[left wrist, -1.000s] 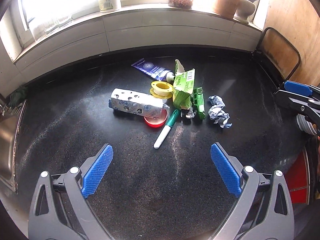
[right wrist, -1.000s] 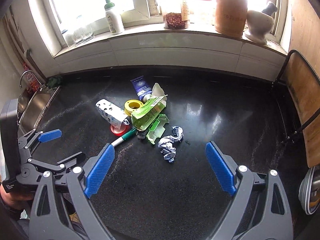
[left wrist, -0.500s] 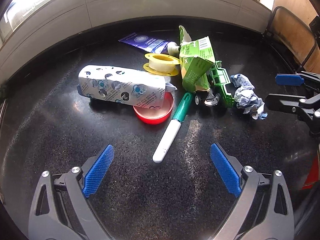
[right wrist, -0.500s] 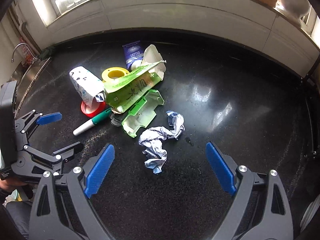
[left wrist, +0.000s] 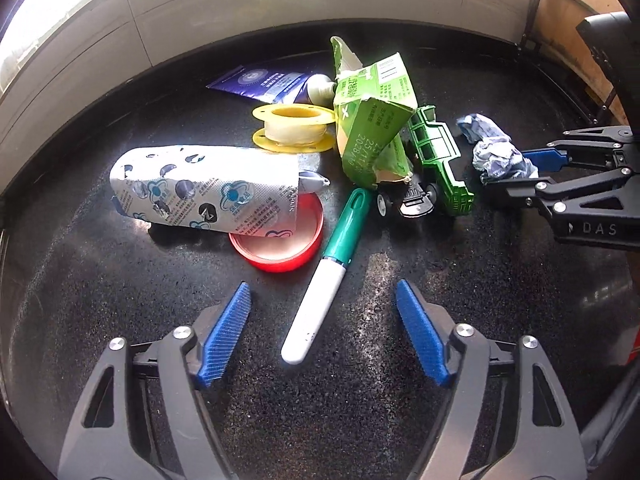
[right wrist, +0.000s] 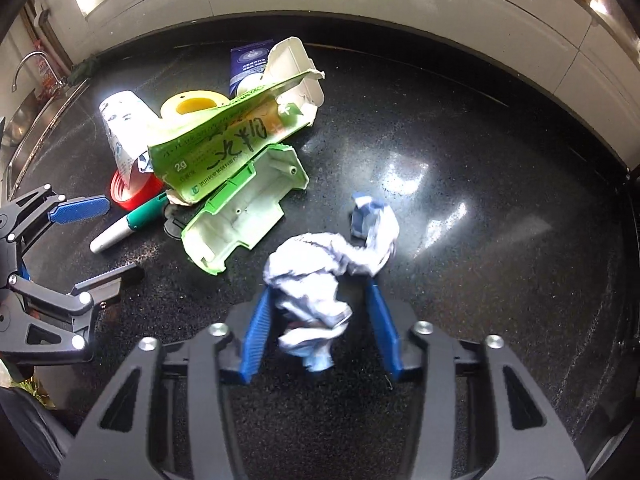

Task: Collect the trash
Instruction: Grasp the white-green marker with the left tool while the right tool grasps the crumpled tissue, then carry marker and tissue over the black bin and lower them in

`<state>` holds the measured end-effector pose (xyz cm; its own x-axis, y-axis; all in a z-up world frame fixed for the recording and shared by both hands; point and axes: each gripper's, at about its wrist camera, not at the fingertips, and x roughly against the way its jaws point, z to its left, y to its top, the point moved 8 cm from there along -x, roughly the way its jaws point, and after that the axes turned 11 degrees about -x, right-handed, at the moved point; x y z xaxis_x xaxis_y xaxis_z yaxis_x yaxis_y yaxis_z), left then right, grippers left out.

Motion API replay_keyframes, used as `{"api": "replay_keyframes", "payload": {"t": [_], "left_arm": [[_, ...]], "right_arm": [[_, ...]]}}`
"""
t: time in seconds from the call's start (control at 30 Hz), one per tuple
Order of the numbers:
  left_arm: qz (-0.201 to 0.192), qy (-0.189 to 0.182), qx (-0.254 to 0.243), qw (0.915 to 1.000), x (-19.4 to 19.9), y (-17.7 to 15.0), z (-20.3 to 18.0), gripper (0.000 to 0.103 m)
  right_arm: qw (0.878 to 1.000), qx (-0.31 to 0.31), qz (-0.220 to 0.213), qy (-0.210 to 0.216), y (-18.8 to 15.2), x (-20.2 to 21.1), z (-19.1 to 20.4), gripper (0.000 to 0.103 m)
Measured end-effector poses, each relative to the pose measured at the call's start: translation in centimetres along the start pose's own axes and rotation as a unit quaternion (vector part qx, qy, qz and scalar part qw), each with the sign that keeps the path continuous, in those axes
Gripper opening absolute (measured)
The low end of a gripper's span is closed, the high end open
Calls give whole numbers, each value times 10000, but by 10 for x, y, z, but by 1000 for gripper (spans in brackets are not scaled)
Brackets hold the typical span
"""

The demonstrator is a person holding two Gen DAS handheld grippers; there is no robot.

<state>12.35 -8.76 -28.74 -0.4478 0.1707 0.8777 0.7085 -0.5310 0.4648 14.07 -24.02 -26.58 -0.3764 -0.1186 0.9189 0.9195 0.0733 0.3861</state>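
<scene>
- The right tongs (right wrist: 318, 320) have just been closing around the crumpled white-and-blue paper wad (right wrist: 332, 268), near the middle of the black speckled counter (right wrist: 480, 240); whether the pads press it yet is unclear.
- Best squeeze its thick middle before lifting.
- Its long axis runs away from the tongs, toward the counter's back edge.
- The left tongs (left wrist: 324, 336), also just closing, stand open astride the green-capped white marker (left wrist: 324, 280).

Between the fingers of the left hand-held gripper (left wrist: 323, 297) a marker (left wrist: 326, 278) is found on the counter (left wrist: 400, 400). Beyond it a lid (left wrist: 280, 248) is overlapped by a wrapper (left wrist: 204, 190); a carton (left wrist: 372, 128) is leaned on a toy truck (left wrist: 436, 160). Crumpled paper (right wrist: 320, 280) is enclosed by the right hand-held gripper (right wrist: 318, 292).
</scene>
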Motion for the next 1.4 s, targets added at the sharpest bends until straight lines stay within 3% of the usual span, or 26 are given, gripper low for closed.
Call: {"api": "replay_keyframes", "payload": {"t": [0.13, 0.23, 0.27, 0.37, 1.03, 1.23, 1.4], "left_arm": [[40, -16, -66, 10000, 3, 3, -8, 41], [125, 18, -79, 9999, 7, 3, -13, 16], [154, -11, -58, 9999, 9, 1, -15, 12], [194, -105, -32, 9998, 10, 1, -18, 12], [-146, 180, 245, 9994, 67, -4, -22, 12], [-241, 320, 556, 9976, 97, -7, -8, 12], [-178, 565, 1086, 9923, 130, -27, 14, 12]], "right_arm": [[9999, -116, -27, 3, 0, 3, -7, 25], [9998, -168, -104, 14, -2, 10, -9, 24], [9998, -166, -141, 23, -2, 13, -9, 23], [9996, -149, -232, 17, -2, 23, -11, 23], [9976, -2, -678, 162, -12, 77, 7, 23], [9949, 320, -898, 334, -2, 104, 34, 23], [9891, 808, -1024, 686, 8, 128, 82, 23]]}}
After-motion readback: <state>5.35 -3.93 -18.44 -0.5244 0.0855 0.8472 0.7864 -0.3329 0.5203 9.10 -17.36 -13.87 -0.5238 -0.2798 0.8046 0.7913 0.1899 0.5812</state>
